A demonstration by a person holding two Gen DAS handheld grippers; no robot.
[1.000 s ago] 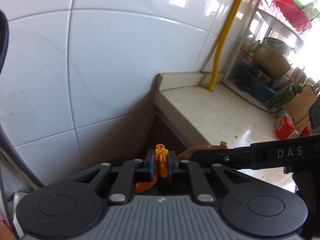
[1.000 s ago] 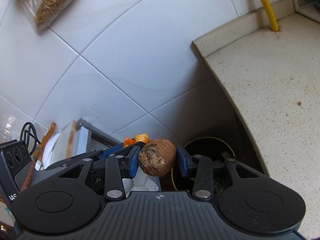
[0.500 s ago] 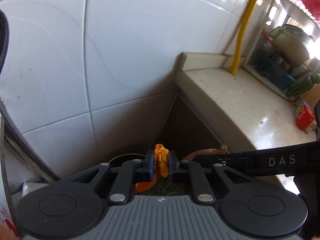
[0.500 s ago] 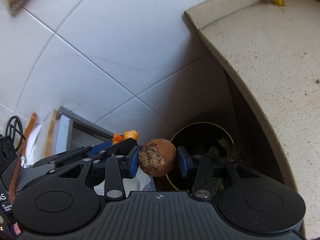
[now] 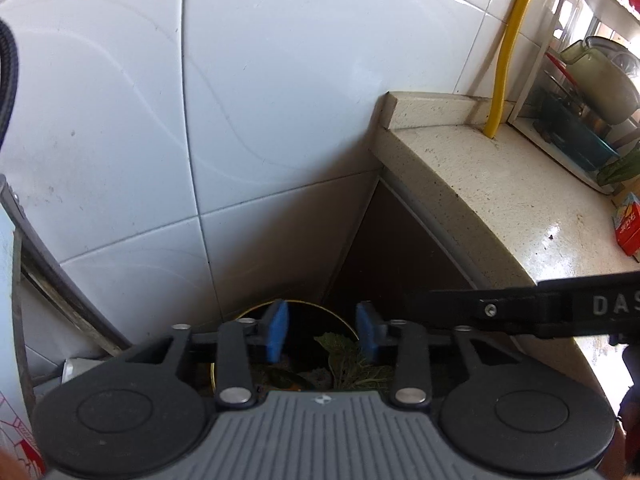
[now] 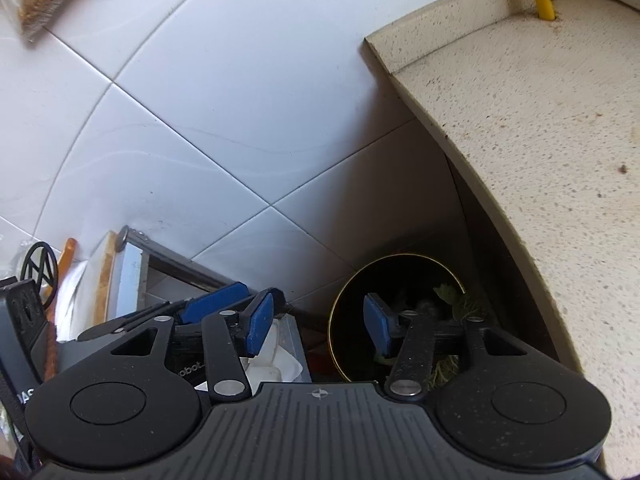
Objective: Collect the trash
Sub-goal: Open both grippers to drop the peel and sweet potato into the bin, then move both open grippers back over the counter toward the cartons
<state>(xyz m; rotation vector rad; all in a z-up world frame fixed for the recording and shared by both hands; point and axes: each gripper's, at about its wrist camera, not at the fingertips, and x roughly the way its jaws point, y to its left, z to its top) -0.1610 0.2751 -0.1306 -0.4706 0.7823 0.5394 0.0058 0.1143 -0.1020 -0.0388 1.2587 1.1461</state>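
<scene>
A round dark trash bin with a gold rim [image 6: 340, 312] stands on the floor in the corner between the tiled wall and the counter, holding green leaves [image 5: 344, 356] and scraps. My left gripper [image 5: 322, 330] hovers open right over the bin [image 5: 256, 311], nothing between its blue pads. My right gripper [image 6: 318, 324] is open too, empty, above the bin's left rim. The right gripper's arm [image 5: 540, 312] crosses the left wrist view at the right. The left gripper's blue pad [image 6: 212, 300] shows at the left in the right wrist view.
A speckled stone counter [image 6: 540, 120] overhangs the bin on the right, with a yellow pipe [image 5: 504, 60] at its back. A rack with pots [image 5: 596, 80] and a red carton [image 5: 628, 228] sit further along. White paper [image 6: 276, 360] and a board [image 6: 106, 276] lie left of the bin.
Both grippers opened over the bin: the orange peel left the left gripper and the brown round scrap left the right one. Both views tilted further down toward the bin.
</scene>
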